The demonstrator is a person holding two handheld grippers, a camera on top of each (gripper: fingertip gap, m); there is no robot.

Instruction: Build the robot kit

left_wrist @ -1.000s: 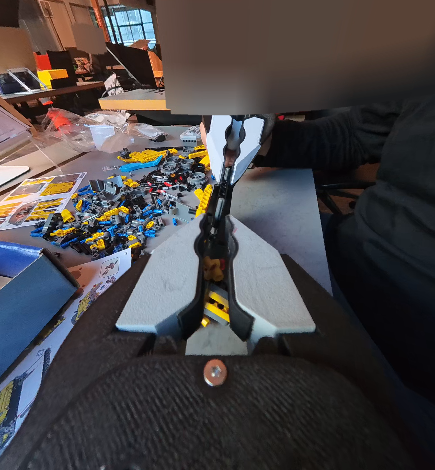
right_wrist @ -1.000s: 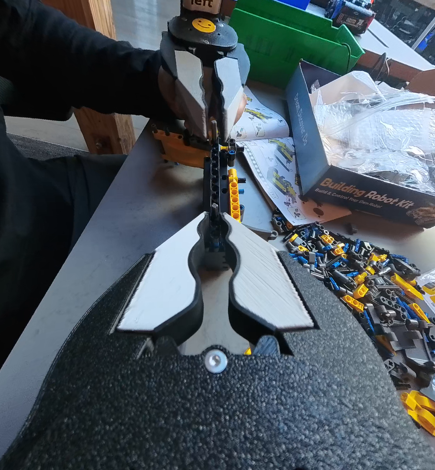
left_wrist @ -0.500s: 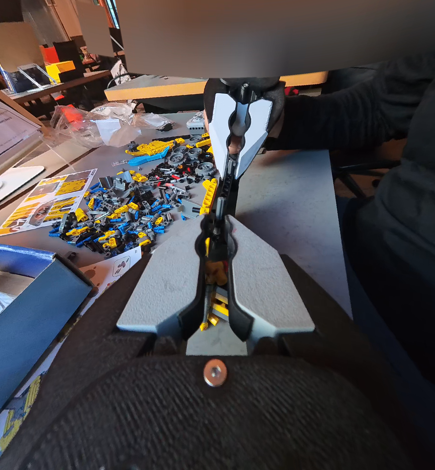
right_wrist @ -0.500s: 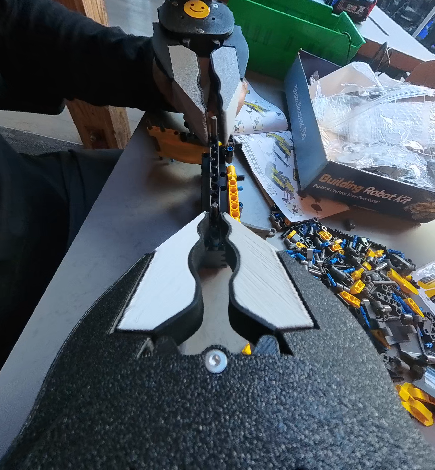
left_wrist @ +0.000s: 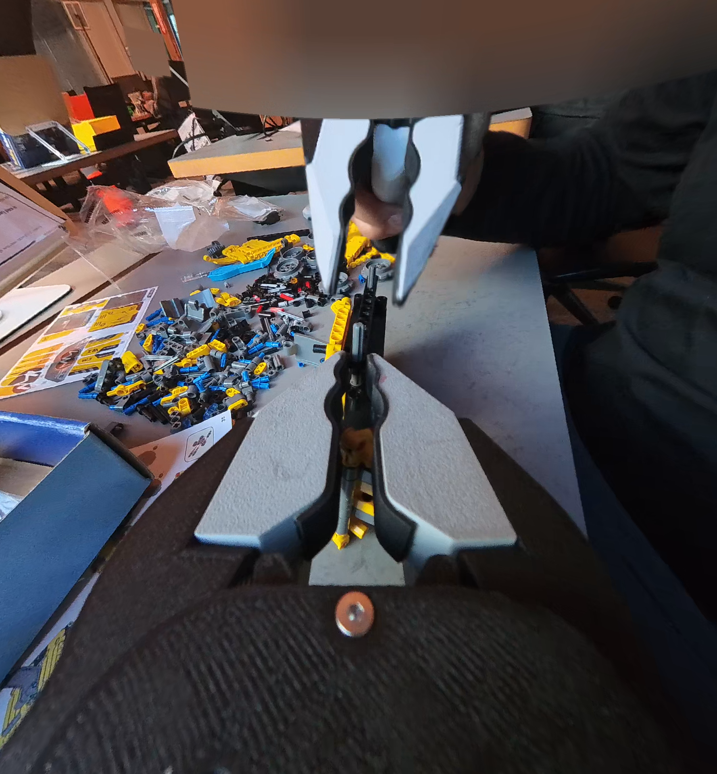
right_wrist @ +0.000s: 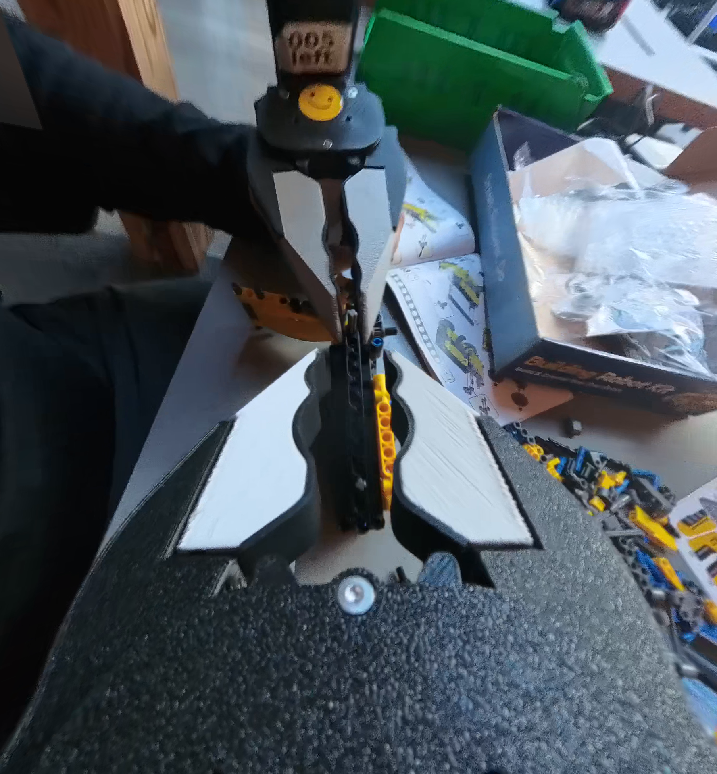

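A dark blue box (left_wrist: 46, 523) is sitting at the desk's (left_wrist: 470, 360) left corner nearest the left camera, with printed instruction sheets (left_wrist: 72, 339) lying beyond it. Next to the right, a loose pile of small building pieces (left_wrist: 206, 356) in black, grey, blue and yellow is spreading across the middle of the desk, with clear plastic bags (left_wrist: 168, 213) lying toward its far edge.

The left hand-held gripper (left_wrist: 354, 366) is closing tightly on one end of a long beam assembly (left_wrist: 365, 318) made of black and yellow pieces, its fingers nearly meeting around it. The assembly is stretching away over the bare part of the desk near the right edge, where a person's dark sleeve (left_wrist: 558, 188) is showing.

In the right wrist view, the right hand-held gripper (right_wrist: 350, 356) is standing clearly parted, its fingers flanking the beam assembly (right_wrist: 359, 444) on both sides; whether they are touching it I cannot tell. Opposite, the left hand-held gripper (right_wrist: 350, 331) is pinching the far end. A green bin (right_wrist: 474, 75) is standing beyond.
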